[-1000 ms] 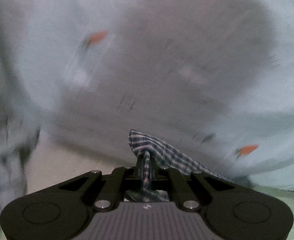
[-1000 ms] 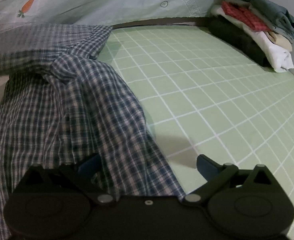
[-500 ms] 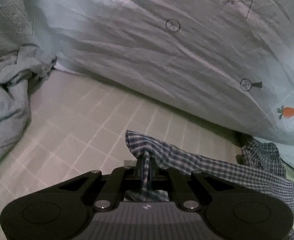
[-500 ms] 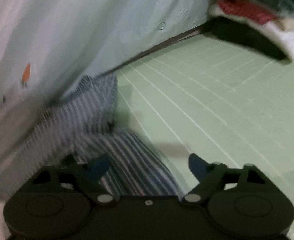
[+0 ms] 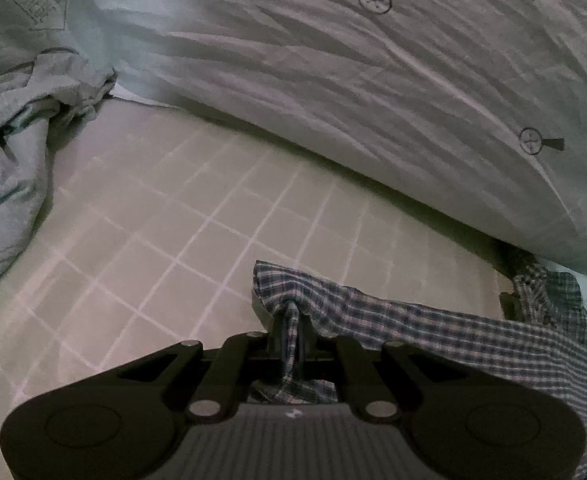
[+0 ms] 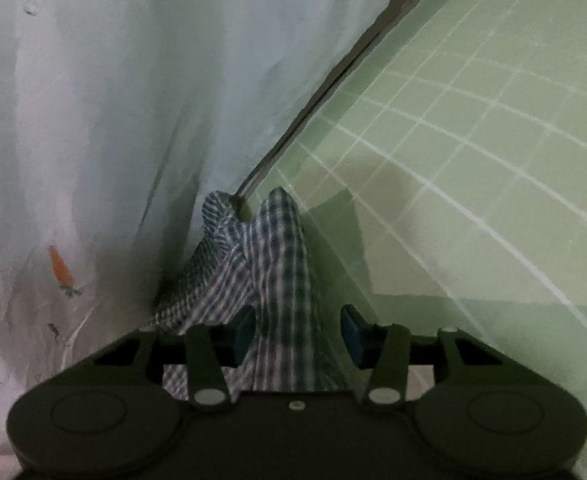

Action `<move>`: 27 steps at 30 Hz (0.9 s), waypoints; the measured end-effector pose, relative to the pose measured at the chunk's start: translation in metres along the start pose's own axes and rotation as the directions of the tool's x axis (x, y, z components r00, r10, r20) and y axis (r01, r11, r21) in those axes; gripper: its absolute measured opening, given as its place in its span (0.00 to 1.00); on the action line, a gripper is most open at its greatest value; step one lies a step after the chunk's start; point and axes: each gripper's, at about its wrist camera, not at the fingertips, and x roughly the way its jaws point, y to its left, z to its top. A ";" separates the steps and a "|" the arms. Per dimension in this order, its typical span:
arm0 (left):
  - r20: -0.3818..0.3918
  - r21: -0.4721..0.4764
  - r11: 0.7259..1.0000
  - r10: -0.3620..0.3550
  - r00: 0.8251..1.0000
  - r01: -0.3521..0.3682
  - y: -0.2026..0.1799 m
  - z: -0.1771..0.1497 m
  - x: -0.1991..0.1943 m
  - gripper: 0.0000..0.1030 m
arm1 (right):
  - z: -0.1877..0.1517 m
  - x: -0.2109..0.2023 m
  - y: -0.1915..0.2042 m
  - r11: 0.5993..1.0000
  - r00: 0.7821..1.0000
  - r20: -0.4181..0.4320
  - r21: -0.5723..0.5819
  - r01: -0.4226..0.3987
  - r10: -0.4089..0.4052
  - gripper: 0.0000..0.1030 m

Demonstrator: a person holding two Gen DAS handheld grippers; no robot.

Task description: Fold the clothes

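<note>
The left gripper point(image 5: 292, 334) has its jaws pressed together on a pinch of the checked shirt point(image 5: 445, 336); a small corner of the cloth stands up just beyond the fingertips, and the rest of the shirt runs away to the right, lying low over the pale gridded mat point(image 5: 197, 236); this gripper points steeply down at the mat. The right gripper point(image 6: 295, 334) has its blue pads point(image 6: 353, 334) about half apart, and the jaws have just been closing; a ridge of the same checked shirt point(image 6: 277, 264) lies between the pads, the left pad at the cloth's edge and the right pad apart from it, so the cloth is not pinched; the shirt's far end rests against the foot of the light blue sheet point(image 6: 133, 100). The view of this gripper is tilted, so that the edge where the sheet meets the mat point(image 6: 473, 140) runs diagonally.

The sheet point(image 5: 333, 80) has printed drawings: a small orange carrot point(image 6: 62, 270), circles with a cross inside point(image 5: 375, 0), and a boxed label point(image 5: 33, 0) at the upper left whose letters are too small to read; no brand name is legible on the grippers. A crumpled grey garment point(image 5: 9, 160) lies on the mat at the left, well apart from the shirt.
</note>
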 end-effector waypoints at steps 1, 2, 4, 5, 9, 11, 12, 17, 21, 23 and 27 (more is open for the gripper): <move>-0.003 0.003 1.000 0.004 1.000 -0.004 -0.001 0.000 0.002 0.06 | 0.004 0.007 0.001 1.000 1.000 -0.014 -0.006 -0.009 0.009 0.45; -0.005 0.007 1.000 0.008 1.000 -0.008 -0.001 0.000 0.004 0.06 | 0.008 0.013 0.002 1.000 1.000 -0.027 -0.014 -0.016 0.016 0.27; -0.006 0.018 1.000 0.015 1.000 -0.015 -0.003 0.001 0.007 0.06 | 0.018 0.023 0.007 0.997 0.999 -0.030 -0.070 -0.013 0.011 0.02; -0.007 0.023 1.000 0.017 1.000 -0.017 -0.005 0.001 0.009 0.06 | 0.022 0.028 0.011 0.995 1.000 -0.029 -0.103 -0.010 0.007 0.02; -0.012 0.049 0.998 0.034 0.999 -0.033 -0.012 -0.002 0.018 0.06 | 0.042 0.049 0.024 0.980 0.999 -0.037 -0.198 0.009 -0.017 0.02; -0.013 0.060 0.997 0.043 0.999 -0.042 -0.016 -0.003 0.022 0.06 | 0.049 0.059 0.027 0.974 0.999 -0.037 -0.226 0.030 -0.040 0.02; -0.013 0.062 0.997 0.044 0.999 -0.043 -0.016 -0.003 0.024 0.06 | 0.053 0.064 0.028 0.970 0.998 -0.035 -0.239 0.042 -0.052 0.02; -0.013 0.058 0.998 0.040 0.999 -0.039 -0.017 -0.001 0.027 0.06 | 0.062 0.078 0.030 0.959 0.995 -0.034 -0.273 0.080 -0.093 0.02; 0.019 0.029 1.000 0.010 1.000 -0.010 -0.017 0.001 0.022 0.05 | 0.056 0.060 0.043 0.918 0.982 0.043 -0.349 0.189 -0.186 0.46; 0.031 0.045 0.999 -0.004 1.000 0.002 -0.020 0.001 0.017 0.05 | 0.046 0.035 0.051 0.886 0.964 0.133 -0.381 0.263 -0.229 0.79; 0.043 0.058 0.996 -0.063 0.997 0.060 -0.031 -0.001 0.004 0.05 | 0.011 -0.024 0.050 0.827 0.923 0.238 -0.415 0.379 -0.303 0.84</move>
